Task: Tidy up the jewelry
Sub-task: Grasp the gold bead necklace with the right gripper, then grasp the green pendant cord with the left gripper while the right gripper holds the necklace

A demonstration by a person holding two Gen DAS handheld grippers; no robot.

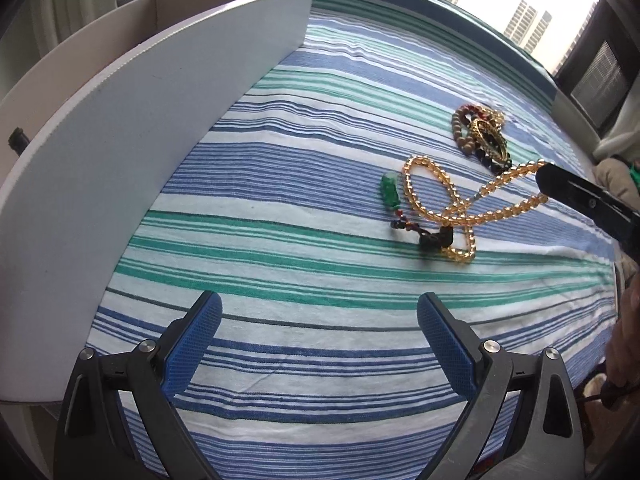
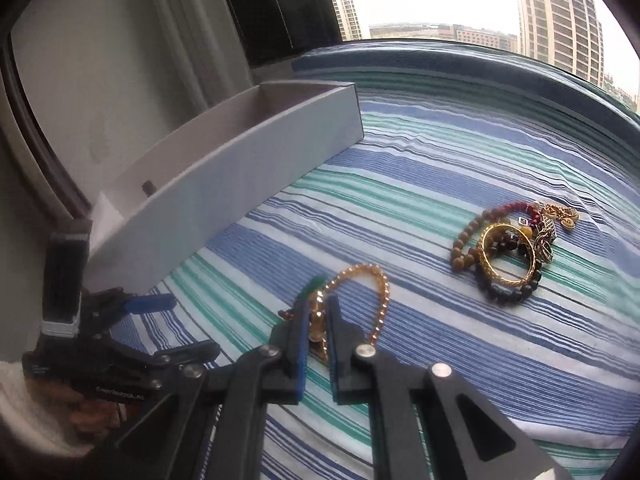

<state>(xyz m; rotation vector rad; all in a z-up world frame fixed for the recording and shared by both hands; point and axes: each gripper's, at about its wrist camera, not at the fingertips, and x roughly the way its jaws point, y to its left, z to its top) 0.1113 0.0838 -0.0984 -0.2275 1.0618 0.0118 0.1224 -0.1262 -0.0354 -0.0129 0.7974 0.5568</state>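
An amber bead necklace [image 1: 448, 196] with a green pendant [image 1: 389, 190] lies on the striped cloth [image 1: 280, 184]. My right gripper [image 2: 318, 316] is shut on the amber necklace [image 2: 360, 280]; it shows at the right edge of the left wrist view [image 1: 560, 186]. My left gripper [image 1: 320, 320] is open and empty above the cloth, near the white box [image 1: 120, 140]. A pile of bracelets [image 2: 512, 252] with a gold bangle [image 2: 508, 260] lies further back; it also shows in the left wrist view [image 1: 484, 136].
The white open box [image 2: 240, 160] stands at the left of the cloth, with a small dark item [image 2: 147, 188] inside. A window with tall buildings [image 2: 556, 12] lies beyond the far edge. The left gripper shows at lower left of the right wrist view [image 2: 152, 304].
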